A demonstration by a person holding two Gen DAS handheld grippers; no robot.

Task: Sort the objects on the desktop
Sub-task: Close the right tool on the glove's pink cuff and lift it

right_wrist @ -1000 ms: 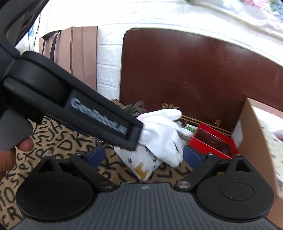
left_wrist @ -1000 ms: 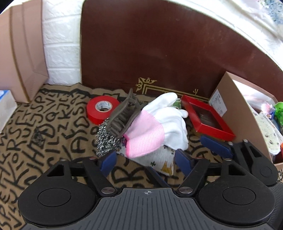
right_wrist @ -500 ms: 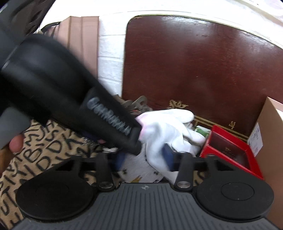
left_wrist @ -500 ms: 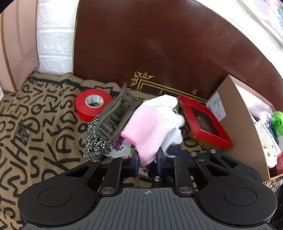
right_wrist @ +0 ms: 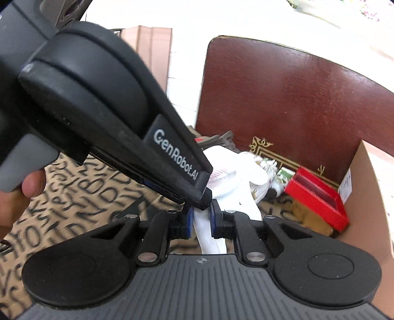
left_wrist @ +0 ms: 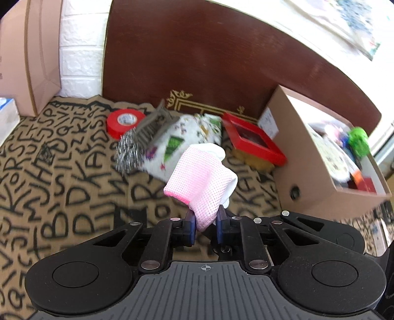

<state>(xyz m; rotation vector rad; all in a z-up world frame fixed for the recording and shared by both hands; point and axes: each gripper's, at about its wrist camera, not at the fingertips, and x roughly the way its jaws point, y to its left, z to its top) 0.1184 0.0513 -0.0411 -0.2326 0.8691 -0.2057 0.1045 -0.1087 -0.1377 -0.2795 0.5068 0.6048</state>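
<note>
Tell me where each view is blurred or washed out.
Left wrist view: motion blur smears the lettered mat and steel scrubber; the glove in the left gripper stays fairly sharp. Right wrist view: the white wall is overexposed; the mat is blurred.

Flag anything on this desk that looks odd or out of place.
Both tongs, left and right, are shut on one white glove, lifted off the pile. A hair claw lies tilted on a steel scourer.
</note>
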